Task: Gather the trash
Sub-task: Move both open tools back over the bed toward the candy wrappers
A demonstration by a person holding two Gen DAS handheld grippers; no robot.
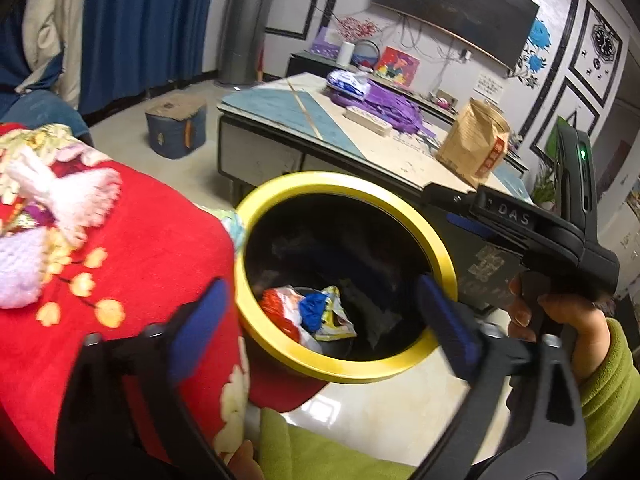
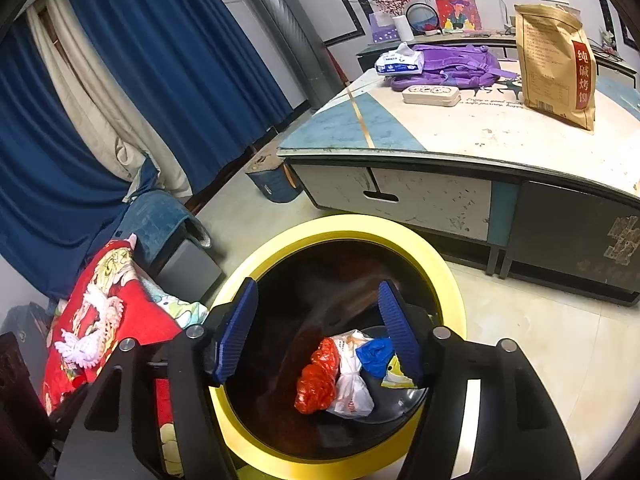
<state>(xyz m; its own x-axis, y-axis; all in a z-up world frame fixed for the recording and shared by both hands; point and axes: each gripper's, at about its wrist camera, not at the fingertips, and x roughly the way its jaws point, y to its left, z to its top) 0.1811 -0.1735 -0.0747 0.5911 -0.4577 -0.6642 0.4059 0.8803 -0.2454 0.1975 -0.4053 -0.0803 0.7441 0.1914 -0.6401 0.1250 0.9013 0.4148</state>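
A yellow-rimmed black trash bin (image 1: 440,248) stands on the floor; it also shows in the right wrist view (image 2: 456,304). Crumpled trash lies at its bottom: red, white, blue and yellow wrappers (image 1: 308,312) (image 2: 344,376). My left gripper (image 1: 324,320) is open and empty above the bin's mouth. My right gripper (image 2: 320,328) is open and empty right over the bin; its body (image 1: 532,224) shows in the left wrist view, held in a hand.
A red flowered blanket (image 1: 132,248) (image 2: 100,320) lies left of the bin. A low table (image 2: 460,132) behind carries a brown paper bag (image 2: 556,64), a purple backpack (image 2: 460,66), a tissue pack (image 2: 400,62) and a white case (image 2: 432,94). A blue stool (image 1: 176,128) stands by blue curtains.
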